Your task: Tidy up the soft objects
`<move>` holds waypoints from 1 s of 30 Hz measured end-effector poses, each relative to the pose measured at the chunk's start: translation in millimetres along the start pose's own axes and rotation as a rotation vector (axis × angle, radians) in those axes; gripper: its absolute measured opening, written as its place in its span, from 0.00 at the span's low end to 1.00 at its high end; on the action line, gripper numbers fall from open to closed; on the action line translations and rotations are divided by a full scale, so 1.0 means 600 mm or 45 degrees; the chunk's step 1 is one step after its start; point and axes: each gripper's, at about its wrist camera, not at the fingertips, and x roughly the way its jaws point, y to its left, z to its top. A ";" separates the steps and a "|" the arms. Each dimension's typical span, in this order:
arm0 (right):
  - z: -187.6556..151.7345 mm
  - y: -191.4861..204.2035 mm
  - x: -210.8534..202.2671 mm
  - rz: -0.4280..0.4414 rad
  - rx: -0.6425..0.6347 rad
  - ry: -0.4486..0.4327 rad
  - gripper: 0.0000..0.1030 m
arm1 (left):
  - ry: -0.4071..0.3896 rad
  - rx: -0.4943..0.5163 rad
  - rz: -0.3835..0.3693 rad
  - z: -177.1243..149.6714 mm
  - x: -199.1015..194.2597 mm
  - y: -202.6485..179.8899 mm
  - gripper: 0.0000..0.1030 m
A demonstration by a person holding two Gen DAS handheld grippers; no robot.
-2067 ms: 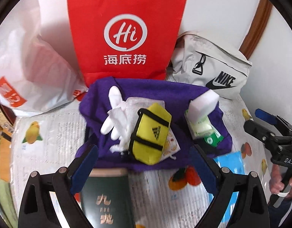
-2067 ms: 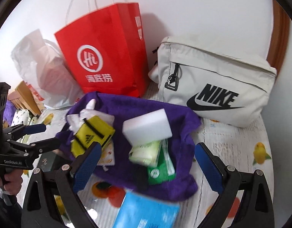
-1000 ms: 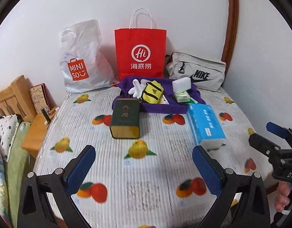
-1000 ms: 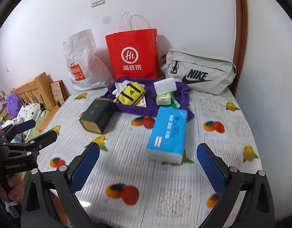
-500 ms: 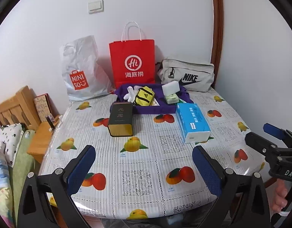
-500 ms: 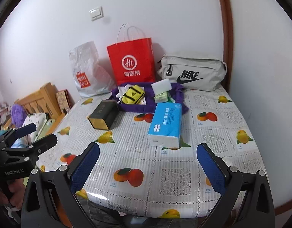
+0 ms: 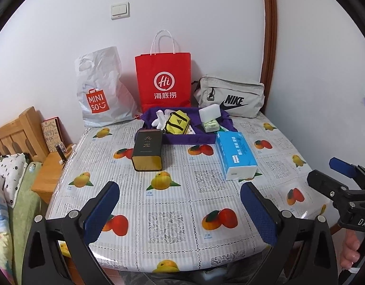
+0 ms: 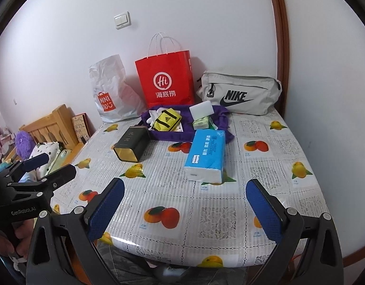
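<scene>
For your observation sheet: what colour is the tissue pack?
Blue with a white end; the tissue pack shows best in the right wrist view.

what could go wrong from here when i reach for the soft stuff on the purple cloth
The dark tin and blue tissue pack lie in front of the purple cloth, so a reaching hand-held gripper may knock them. The white sponge rests on small packets and could slide off. The white glove touches the yellow pouch, risking a double grab.

My fruit-print table (image 7: 172, 218), on it purple cloth (image 7: 182, 139), dark tin (image 7: 148, 150), blue tissue pack (image 7: 236, 154), red bag (image 7: 163, 80), white plastic bag (image 7: 99, 90), grey pouch (image 7: 232, 97).
</scene>
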 end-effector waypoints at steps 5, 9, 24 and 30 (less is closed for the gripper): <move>0.001 0.000 -0.002 0.001 -0.008 -0.005 0.98 | -0.003 0.007 -0.006 0.001 -0.001 -0.001 1.00; 0.000 0.002 -0.002 0.000 -0.012 -0.002 0.98 | -0.003 0.000 -0.009 -0.001 -0.002 0.001 1.00; 0.000 0.013 -0.001 -0.008 -0.026 -0.006 0.98 | 0.012 -0.011 -0.006 -0.003 0.003 0.002 1.00; 0.000 0.017 0.002 -0.007 -0.030 -0.002 0.98 | 0.009 -0.013 -0.007 -0.004 0.003 0.001 1.00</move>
